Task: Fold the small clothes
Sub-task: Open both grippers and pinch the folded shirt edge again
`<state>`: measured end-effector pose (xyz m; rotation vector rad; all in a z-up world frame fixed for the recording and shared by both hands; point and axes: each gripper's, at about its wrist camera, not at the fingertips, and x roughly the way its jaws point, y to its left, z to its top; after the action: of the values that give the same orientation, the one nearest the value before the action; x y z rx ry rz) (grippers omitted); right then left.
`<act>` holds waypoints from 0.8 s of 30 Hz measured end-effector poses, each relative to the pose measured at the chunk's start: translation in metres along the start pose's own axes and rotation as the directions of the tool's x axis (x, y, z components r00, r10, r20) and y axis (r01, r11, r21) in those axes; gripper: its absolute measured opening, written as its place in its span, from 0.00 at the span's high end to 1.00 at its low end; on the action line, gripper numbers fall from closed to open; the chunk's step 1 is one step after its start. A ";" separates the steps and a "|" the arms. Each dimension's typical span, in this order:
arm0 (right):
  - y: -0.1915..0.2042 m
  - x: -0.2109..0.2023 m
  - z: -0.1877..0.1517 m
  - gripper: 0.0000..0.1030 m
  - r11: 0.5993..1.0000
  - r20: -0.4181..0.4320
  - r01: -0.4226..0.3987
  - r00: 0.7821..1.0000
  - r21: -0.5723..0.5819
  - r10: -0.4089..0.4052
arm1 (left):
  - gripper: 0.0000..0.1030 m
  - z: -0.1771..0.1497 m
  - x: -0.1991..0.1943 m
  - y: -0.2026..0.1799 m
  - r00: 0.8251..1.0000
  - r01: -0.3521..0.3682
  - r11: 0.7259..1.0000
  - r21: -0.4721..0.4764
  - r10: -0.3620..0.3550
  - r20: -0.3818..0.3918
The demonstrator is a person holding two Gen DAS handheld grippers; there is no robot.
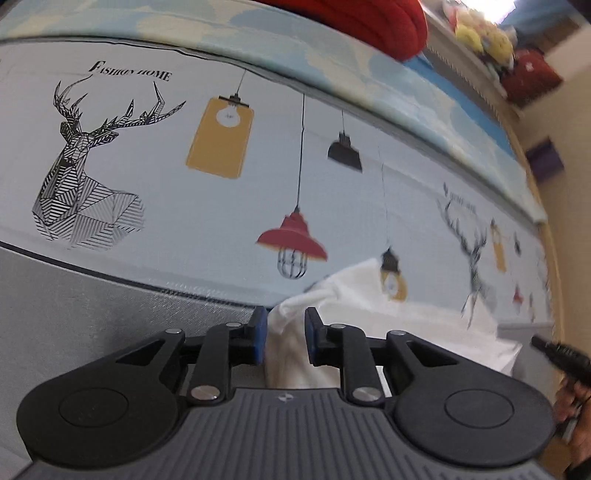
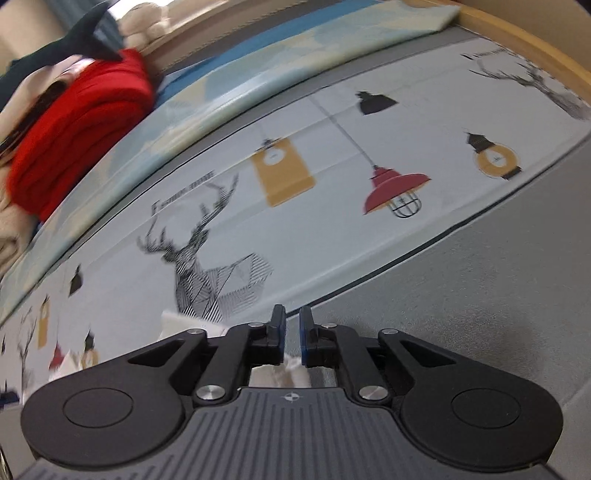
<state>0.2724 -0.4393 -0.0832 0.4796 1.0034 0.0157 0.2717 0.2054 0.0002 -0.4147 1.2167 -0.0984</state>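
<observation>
A white garment [image 1: 369,314] lies bunched on a pale printed cloth [image 1: 207,221] with deer and lamp pictures. My left gripper [image 1: 285,332] stands open over the garment's left end. White fabric shows in the gap between its blue pads [image 1: 258,334], which do not press on it. In the right wrist view my right gripper [image 2: 292,332] is nearly closed, leaving a narrow slit. A fold of the white garment [image 2: 291,365] sits pinched low between its pads. More of the garment [image 2: 173,321] pokes out to the left. The right gripper's tip [image 1: 550,349] shows at the right edge of the left wrist view.
A folded red garment [image 2: 74,122] rests on a stack at the far side, on a light-blue patterned sheet [image 1: 332,62]. A grey band [image 2: 480,295] borders the printed cloth. Plush toys [image 1: 484,33] and a wooden rim [image 2: 517,33] lie beyond.
</observation>
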 end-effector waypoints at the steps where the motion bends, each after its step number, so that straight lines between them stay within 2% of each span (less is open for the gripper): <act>1: -0.002 -0.002 -0.002 0.90 1.000 -0.003 -0.002 1.000 -0.007 0.002 | 0.78 -0.002 0.001 -0.001 1.000 -0.016 1.000 0.016 0.016 -0.007; 4: -0.007 -0.001 -0.008 0.82 1.000 -0.047 -0.028 0.999 -0.008 0.027 | 0.78 -0.011 0.010 -0.002 0.997 -0.055 0.996 0.068 0.058 -0.050; 6: -0.005 0.002 -0.016 0.78 0.998 -0.096 -0.046 0.995 -0.048 0.041 | 0.77 -0.015 0.016 -0.006 0.995 -0.065 0.993 0.101 0.072 -0.063; 9: 0.007 0.006 -0.025 0.77 0.989 -0.132 -0.055 0.991 -0.139 0.037 | 0.60 -0.017 0.021 -0.011 0.997 -0.045 0.992 0.117 0.052 -0.056; 10: 0.010 0.008 -0.027 0.76 0.985 -0.145 -0.066 0.988 -0.159 0.043 | 0.57 -0.016 0.022 -0.013 0.997 -0.048 0.992 0.119 0.055 -0.050; 13: 0.019 0.018 -0.031 0.71 0.978 -0.165 -0.051 0.986 -0.204 0.017 | 0.57 -0.013 0.029 -0.019 0.997 -0.059 0.991 0.117 0.064 -0.039; 24: 0.033 0.041 -0.021 0.70 0.977 -0.166 -0.019 0.986 -0.210 -0.017 | 0.57 -0.007 0.052 -0.044 0.997 -0.066 0.980 0.189 0.072 -0.022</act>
<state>0.2844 -0.3927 -0.1123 0.2870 1.1515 0.1644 0.2898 0.1482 -0.0326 -0.2067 1.2370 -0.1587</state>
